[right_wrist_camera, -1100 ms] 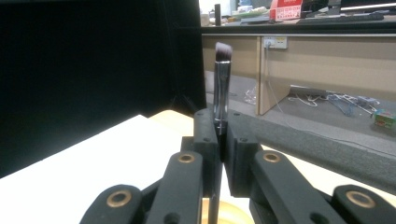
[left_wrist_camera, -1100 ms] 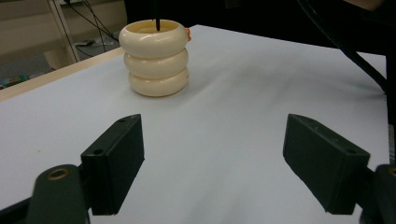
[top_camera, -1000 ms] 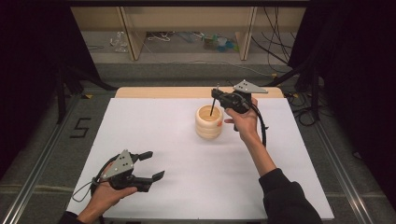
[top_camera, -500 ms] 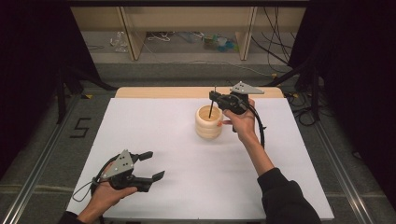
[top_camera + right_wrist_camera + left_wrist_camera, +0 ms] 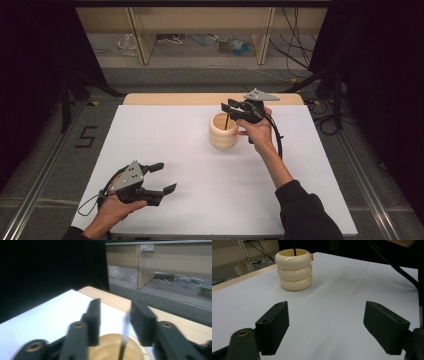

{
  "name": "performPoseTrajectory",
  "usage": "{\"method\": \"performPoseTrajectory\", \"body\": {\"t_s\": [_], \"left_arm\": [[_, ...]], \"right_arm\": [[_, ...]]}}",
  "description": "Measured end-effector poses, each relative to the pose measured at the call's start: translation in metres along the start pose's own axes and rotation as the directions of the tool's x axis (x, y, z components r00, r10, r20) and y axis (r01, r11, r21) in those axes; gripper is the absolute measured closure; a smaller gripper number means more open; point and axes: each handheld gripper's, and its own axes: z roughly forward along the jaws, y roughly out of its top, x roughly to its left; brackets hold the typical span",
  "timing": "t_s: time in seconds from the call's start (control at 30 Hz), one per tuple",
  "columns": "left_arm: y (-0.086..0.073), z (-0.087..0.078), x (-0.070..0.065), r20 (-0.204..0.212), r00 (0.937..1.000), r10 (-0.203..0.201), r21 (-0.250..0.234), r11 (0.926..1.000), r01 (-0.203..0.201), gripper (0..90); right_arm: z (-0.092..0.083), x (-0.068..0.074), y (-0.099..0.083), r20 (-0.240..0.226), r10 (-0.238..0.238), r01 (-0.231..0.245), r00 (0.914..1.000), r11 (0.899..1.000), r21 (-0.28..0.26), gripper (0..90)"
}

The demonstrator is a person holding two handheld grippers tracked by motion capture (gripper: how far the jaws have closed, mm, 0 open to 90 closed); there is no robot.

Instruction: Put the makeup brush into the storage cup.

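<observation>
A cream holder (image 5: 223, 131) made of three stacked rings stands on the white sheet toward the back. A thin black stick (image 5: 227, 120) stands in it and leans on the rim. My right gripper (image 5: 227, 106) hovers just above the holder's mouth. Its jaws have just been opening and stand apart, with the top of the stick (image 5: 124, 340) between them, close to the right jaw and blurred. The holder (image 5: 117, 350) lies right below those jaws. My left gripper (image 5: 165, 177) rests open near the front left with nothing between its jaws; it faces the holder (image 5: 294, 270) and the stick (image 5: 294, 251).
The white sheet (image 5: 190, 170) covers the table, and a bare wooden strip (image 5: 200, 98) runs along the far edge. The right gripper's black cable (image 5: 277, 140) trails along the forearm. Beyond the table are wooden shelf legs and loose cables on the floor.
The right gripper's jaws have parted above the holder, where they were closed on the stick before. The left hand has kept still.
</observation>
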Motion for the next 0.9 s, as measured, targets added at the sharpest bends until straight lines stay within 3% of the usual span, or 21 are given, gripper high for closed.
{"method": "performPoseTrajectory", "body": {"t_s": [0.13,0.23,0.33,0.37,0.43,0.57,0.8,0.9], "left_arm": [[0.0,0.0,0.001,-0.002,0.9999,0.011,0.002,0.9999,-0.011,20.4],[0.0,0.0,0.0,-0.002,1.0,0.002,0.001,1.0,-0.002,20.4],[0.0,0.0,0.0,-0.003,1.0,0.002,0.001,1.0,-0.002,20.4],[-0.001,0.0,-0.002,0.022,0.9994,-0.028,0.004,0.9996,0.028,20.4],[0.0,-0.001,0.0,0.003,1.0,0.001,0.005,1.0,-0.001,20.4],[0.0,0.0,0.0,-0.004,0.9999,0.013,0.003,0.9999,-0.013,20.4],[0.0,0.0,0.0,-0.005,1.0,0.004,0.003,1.0,-0.004,20.4],[0.0,-0.001,0.001,-0.012,0.9998,0.013,0.006,0.9999,-0.013,20.5]], "right_arm": [[-0.003,0.0,0.003,0.018,0.053,-0.053,0.9984,0.999,-0.005,41.9],[-0.008,0.002,0.005,0.056,0.039,-0.04,0.9977,0.999,0.013,35.8],[-0.015,0.005,0.01,0.091,0.015,-0.015,0.9957,1.0,-0.003,34.6],[-0.018,0.005,0.012,0.093,0.007,-0.006,0.9957,1.0,-0.009,34.1],[-0.024,0.008,0.015,0.089,0.01,-0.008,0.996,1.0,-0.025,33.7],[-0.033,0.012,0.015,0.086,-0.017,0.018,0.9961,1.0,-0.012,32.8],[-0.046,0.019,0.011,0.048,-0.028,0.026,0.9985,0.999,0.034,29.9],[-0.053,0.025,0.012,0.045,-0.074,0.072,0.9963,0.997,0.037,28.8]]}}
